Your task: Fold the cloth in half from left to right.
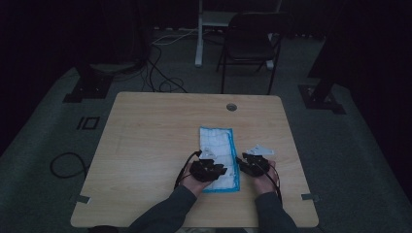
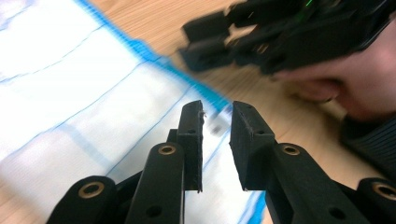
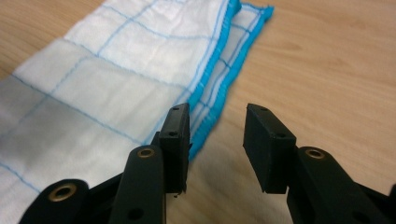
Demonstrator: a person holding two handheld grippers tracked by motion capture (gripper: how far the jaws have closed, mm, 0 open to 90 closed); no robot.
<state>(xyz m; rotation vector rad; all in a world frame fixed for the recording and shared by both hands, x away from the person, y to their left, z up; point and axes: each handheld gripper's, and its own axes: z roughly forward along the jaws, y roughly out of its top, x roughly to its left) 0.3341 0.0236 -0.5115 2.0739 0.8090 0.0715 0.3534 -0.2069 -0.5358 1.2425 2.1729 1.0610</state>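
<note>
Both my grippers low, jaws apart

My left gripper [image 1: 210, 170] has a narrow gap between its jaws, my right gripper [image 1: 252, 162] a wider one; the forearms seem bent inward, but the picture is dark.

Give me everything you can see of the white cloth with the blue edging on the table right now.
The white cloth with blue edging is thin woven fabric with a pale blue grid and a bright blue stitched hem. It lies flat on the light wooden table, folded lengthwise into a long strip: in the right gripper view a lower layer peeks out past the upper one. The left hand-held gripper hovers over its near end, jaws apart with nothing between them. The right hand-held gripper stands open beside its hem, over bare wood.
</note>
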